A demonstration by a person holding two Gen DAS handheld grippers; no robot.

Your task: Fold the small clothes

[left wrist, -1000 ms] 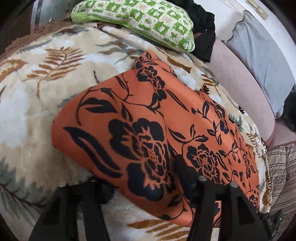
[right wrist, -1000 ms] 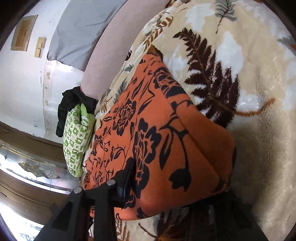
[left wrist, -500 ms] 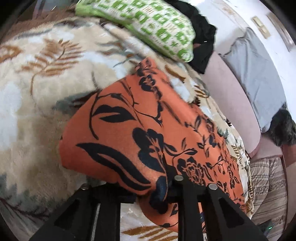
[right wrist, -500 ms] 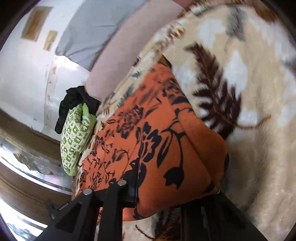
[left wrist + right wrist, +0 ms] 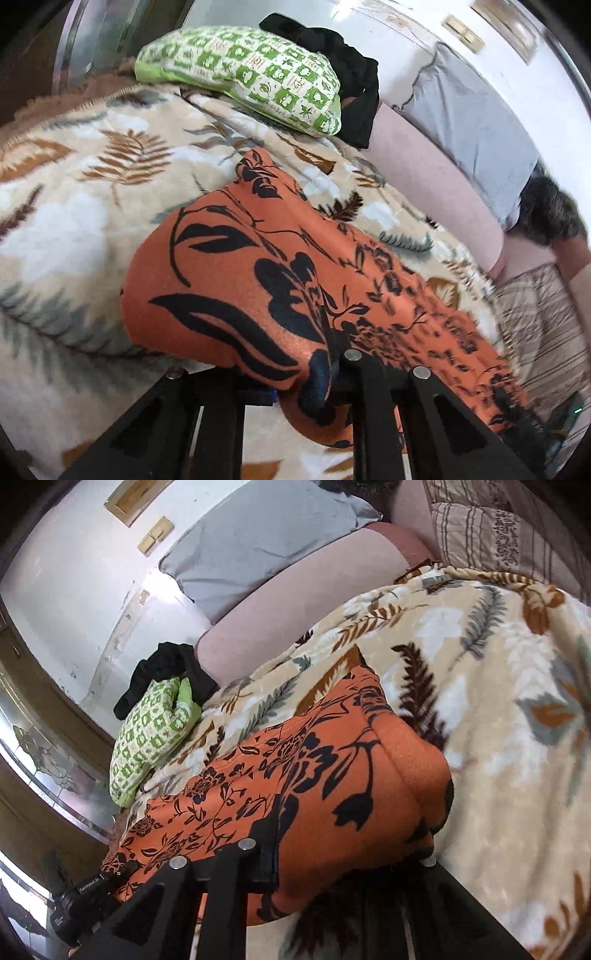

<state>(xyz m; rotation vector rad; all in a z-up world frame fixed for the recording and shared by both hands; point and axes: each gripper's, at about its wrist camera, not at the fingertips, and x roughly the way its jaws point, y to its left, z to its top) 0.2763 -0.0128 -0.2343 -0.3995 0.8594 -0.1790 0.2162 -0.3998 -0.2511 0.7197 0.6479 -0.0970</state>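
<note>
Left wrist view: the left gripper [image 5: 266, 384] has its two fingers clamped on the near edge of the orange floral garment [image 5: 258, 280], the cloth pinched between them and bulging over the tips. That garment lies across a leaf-patterned blanket [image 5: 74, 229], running away to the right; a green checked pillow [image 5: 243, 77] and a dark bundle of cloth [image 5: 343, 66] sit well beyond it at the head of the bed.

Right wrist view: the right gripper [image 5: 343, 864] likewise bites the garment's near edge, with one finger on top of the cloth and the other under the raised, rounded end. The left gripper's body shows at the lower left, at the far end of the same edge.

By my reading, the step in hand is a fold, with both ends of one edge held and lifted. The next move calls for carrying that edge evenly across toward the opposite side, keeping the cloth taut between the two grips, then lowering it flat before letting go.
</note>
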